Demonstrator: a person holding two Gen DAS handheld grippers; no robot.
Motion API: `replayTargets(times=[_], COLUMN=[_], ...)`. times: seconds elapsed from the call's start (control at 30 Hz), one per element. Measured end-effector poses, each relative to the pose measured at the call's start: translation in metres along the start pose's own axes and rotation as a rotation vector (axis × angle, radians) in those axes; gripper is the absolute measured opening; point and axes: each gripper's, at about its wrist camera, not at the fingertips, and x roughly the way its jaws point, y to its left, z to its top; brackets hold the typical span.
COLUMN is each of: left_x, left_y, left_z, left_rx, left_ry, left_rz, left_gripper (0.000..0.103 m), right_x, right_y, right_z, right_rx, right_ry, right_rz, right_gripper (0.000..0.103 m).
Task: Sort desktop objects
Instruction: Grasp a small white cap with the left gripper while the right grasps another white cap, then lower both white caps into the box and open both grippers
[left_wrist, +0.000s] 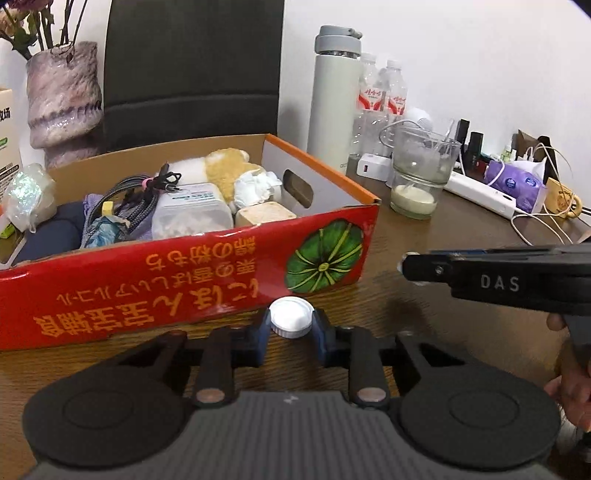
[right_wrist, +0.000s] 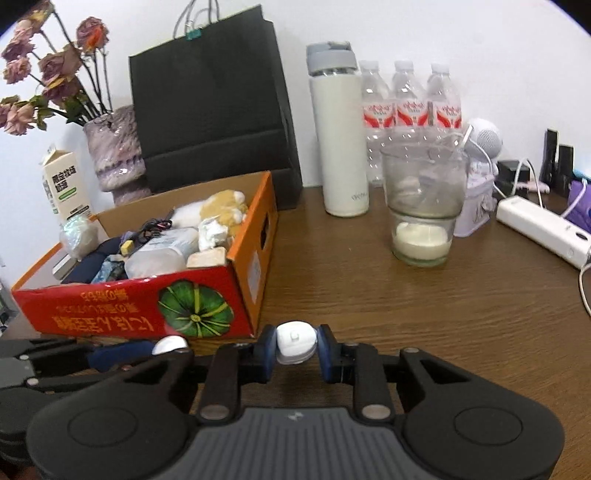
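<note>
My left gripper (left_wrist: 290, 323) is shut on a small white round bottle with a ribbed cap (left_wrist: 290, 318), just in front of the red cardboard box (left_wrist: 177, 280). My right gripper (right_wrist: 296, 345) is shut on a small white clip-like case (right_wrist: 296, 341), low over the wooden desk to the right of the box (right_wrist: 122, 310). The box holds a plush toy (left_wrist: 225, 166), cables, a plastic container and other items. The right gripper shows from the side in the left wrist view (left_wrist: 410, 267); the left gripper and its bottle (right_wrist: 170, 345) show at the lower left of the right wrist view.
A glass with white liquid (right_wrist: 421, 218) stands mid-desk. Behind it are a white thermos (right_wrist: 338, 136), water bottles (right_wrist: 410, 110), a power strip (right_wrist: 543, 229) with cables, a black bag (right_wrist: 210, 103), a vase of flowers (right_wrist: 114, 151) and a carton (right_wrist: 64, 184).
</note>
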Motion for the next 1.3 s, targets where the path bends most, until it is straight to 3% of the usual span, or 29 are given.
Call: replayTargets(times=[0.07, 0.27, 0.33, 0.4, 0.43, 0.57, 0.67, 0.7, 0.87, 1.0, 1.1, 1.23, 1.3], left_x=[-0.008, -0.051, -0.048, -0.035, -0.027, 0.007, 0.015, 0.016, -0.007, -0.067, -0.102, -0.120, -0.112], left_y=[-0.001, 0.014, 0.011, 0.006, 0.005, -0.006, -0.015, -0.017, -0.012, 0.012, 0.044, 0.087, 0.102], left_z=[-0.002, -0.013, -0.009, -0.003, 0.000, 0.009, 0.010, 0.010, 0.001, 0.000, 0.018, 0.058, 0.079], left_rx=[0.005, -0.096, -0.078, -0.068, -0.067, -0.063, -0.053, -0.054, -0.070, -0.164, -0.198, -0.215, -0.212], left_ry=[0.001, -0.055, -0.049, -0.035, -0.035, 0.022, 0.018, 0.019, 0.012, -0.094, -0.179, -0.236, -0.230], left_rz=[0.001, 0.005, 0.021, 0.030, 0.032, 0.053, 0.087, 0.086, 0.096, 0.057, 0.100, 0.125, 0.104], left_gripper=[0.001, 0.002, 0.014, 0.047, 0.047, 0.047, 0.046, 0.032, 0.029, 0.029, 0.029, 0.029, 0.029], right_x=[-0.002, -0.014, -0.016, -0.019, -0.020, -0.026, -0.027, -0.027, -0.027, -0.036, -0.049, -0.064, -0.060], right_y=[0.007, 0.025, 0.024, 0.023, 0.022, 0.014, 0.010, 0.009, 0.013, 0.016, 0.018, 0.041, 0.057], right_z=[-0.001, -0.001, -0.003, -0.004, -0.004, -0.007, -0.006, -0.006, -0.008, -0.006, 0.002, 0.030, 0.053], right_rx=[-0.029, -0.080, -0.056, -0.041, -0.033, -0.009, 0.000, 0.001, -0.021, -0.025, 0.019, -0.003, -0.030], right_ry=[-0.014, -0.055, -0.053, -0.065, -0.069, -0.080, -0.085, -0.086, -0.082, -0.111, -0.145, -0.190, -0.170], right_rz=[0.013, 0.036, 0.048, 0.040, 0.041, 0.026, 0.010, 0.009, -0.004, 0.023, 0.124, 0.206, 0.211], right_gripper=[0.022, 0.022, 0.022, 0.023, 0.023, 0.022, 0.023, 0.022, 0.022, 0.023, 0.023, 0.023, 0.023])
